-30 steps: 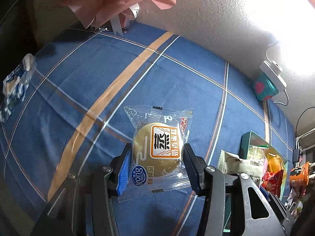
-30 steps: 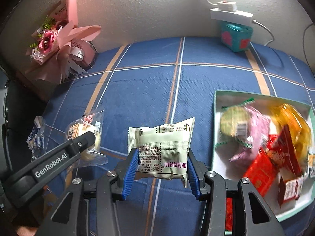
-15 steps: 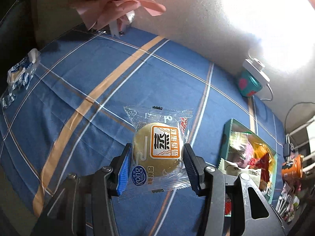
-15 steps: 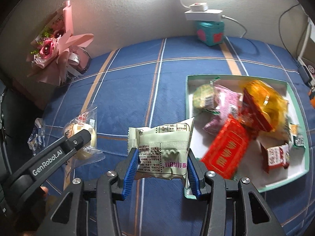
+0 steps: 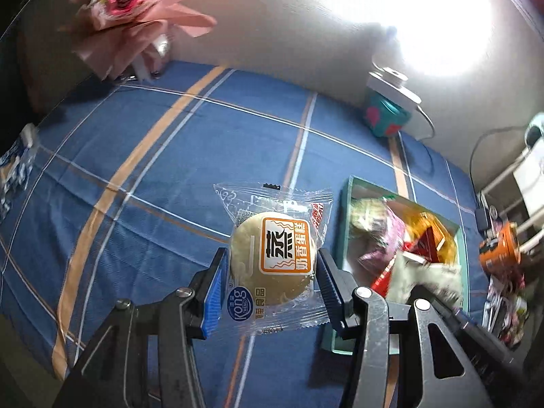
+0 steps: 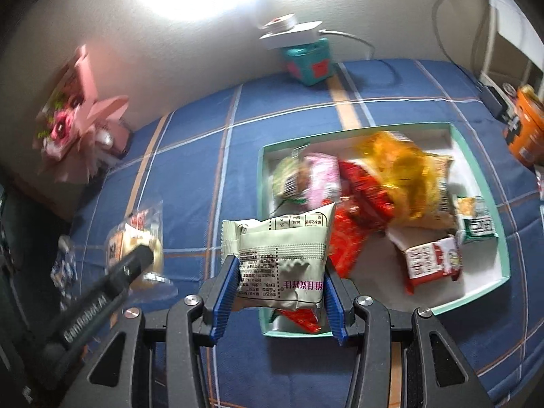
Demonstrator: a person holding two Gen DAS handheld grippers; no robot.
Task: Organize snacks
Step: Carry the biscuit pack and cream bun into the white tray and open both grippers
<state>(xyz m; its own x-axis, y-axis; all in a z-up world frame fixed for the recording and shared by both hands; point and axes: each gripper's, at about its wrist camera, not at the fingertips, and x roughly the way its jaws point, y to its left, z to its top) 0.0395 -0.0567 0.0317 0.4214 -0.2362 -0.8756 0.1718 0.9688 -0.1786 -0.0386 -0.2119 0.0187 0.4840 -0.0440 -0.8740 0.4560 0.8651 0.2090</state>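
Note:
My left gripper (image 5: pixel 270 273) is shut on a clear-wrapped round cake (image 5: pixel 273 261) with an orange label, held above the blue plaid cloth, just left of the teal tray (image 5: pixel 343 217). My right gripper (image 6: pixel 280 280) is shut on a pale green snack packet (image 6: pixel 282 258), held over the tray's (image 6: pixel 476 166) near left corner. The tray holds several snacks: a yellow bag (image 6: pixel 408 173), red packets (image 6: pixel 367 187), a pink packet (image 6: pixel 321 176). The left gripper and its cake (image 6: pixel 134 241) also show at the left of the right wrist view.
A pink bouquet (image 5: pixel 136 17) stands at the back left by the wall. A teal box under a white power strip (image 6: pixel 307 57) sits at the back. A blue-white wrapper (image 5: pixel 15 166) lies at the cloth's left edge. An orange can (image 6: pixel 525 129) stands at the right.
Both grippers have moved right toward the tray with their snacks held. The green packet has gone from left of the tray to over its near left corner.

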